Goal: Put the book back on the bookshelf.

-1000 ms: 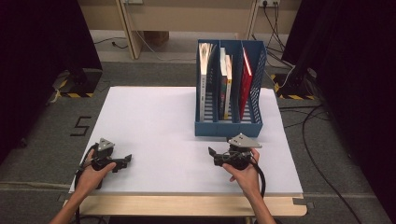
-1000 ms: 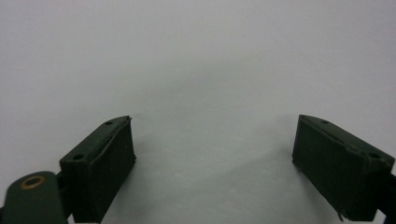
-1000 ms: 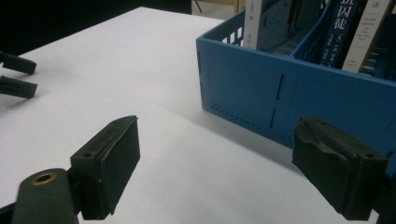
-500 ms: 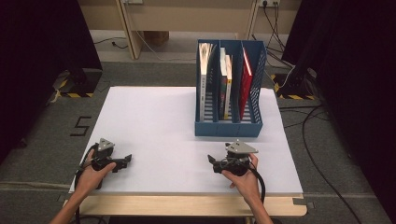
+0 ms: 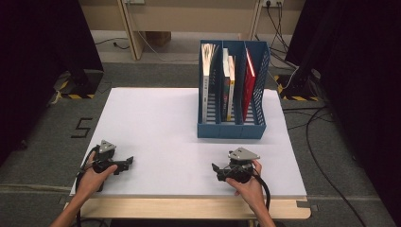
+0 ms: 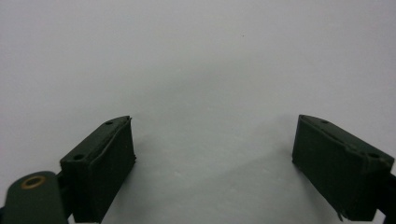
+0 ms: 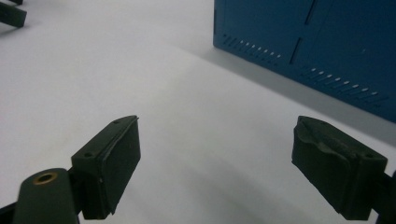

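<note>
Hand-held grippers, left (image 5: 126, 163) and right (image 5: 215, 169), matte black blocky jaws wide, nothing between.

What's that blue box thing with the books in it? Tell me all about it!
It's a blue file rack that looks like plastic, standing upright on the white table toward its far right. Dividers split it into three slots, and its side has slits. Books stand upright inside, one red. Neither gripper touches it.
</note>
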Demonstrator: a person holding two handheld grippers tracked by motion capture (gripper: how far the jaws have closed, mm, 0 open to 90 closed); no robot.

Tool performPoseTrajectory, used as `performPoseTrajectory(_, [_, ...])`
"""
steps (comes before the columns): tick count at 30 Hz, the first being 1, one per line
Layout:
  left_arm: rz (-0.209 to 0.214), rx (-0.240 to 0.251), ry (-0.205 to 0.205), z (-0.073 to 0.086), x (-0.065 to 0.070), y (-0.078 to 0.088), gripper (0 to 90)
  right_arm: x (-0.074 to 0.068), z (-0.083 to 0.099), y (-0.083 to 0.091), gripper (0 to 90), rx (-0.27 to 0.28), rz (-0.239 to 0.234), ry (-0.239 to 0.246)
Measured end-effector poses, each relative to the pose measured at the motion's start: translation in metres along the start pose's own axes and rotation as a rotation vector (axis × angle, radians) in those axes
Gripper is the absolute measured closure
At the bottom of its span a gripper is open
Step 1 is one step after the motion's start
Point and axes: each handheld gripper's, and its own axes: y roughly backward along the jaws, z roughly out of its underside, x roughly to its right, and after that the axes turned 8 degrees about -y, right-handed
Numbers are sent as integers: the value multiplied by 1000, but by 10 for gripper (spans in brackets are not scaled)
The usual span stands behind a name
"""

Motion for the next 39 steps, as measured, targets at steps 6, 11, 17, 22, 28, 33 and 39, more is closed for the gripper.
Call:
performPoseTrajectory(6, [0,0,0,0,0,0,119,-1,6,-3,163,-55,4,13])
performPoseTrajectory(11, [0,0,0,0,0,0,119,-1,11,-8,163,-114,20,44])
performPoseTrajectory(17, [0,0,0,0,0,0,119,-6,15,-12,157,-162,62,123])
performPoseTrajectory(22, [0,-1,-1,0,0,0,119,2,19,-14,140,-147,20,47])
performPoseTrajectory(28, [-1,0,0,0,0,0,119,3,21,-14,136,-131,13,49])
performPoseTrajectory(33, [-1,0,0,0,0,0,119,4,21,-14,135,-128,9,53])
performPoseTrajectory(39, [-1,0,0,0,0,0,119,4,21,-14,135,-129,7,52])
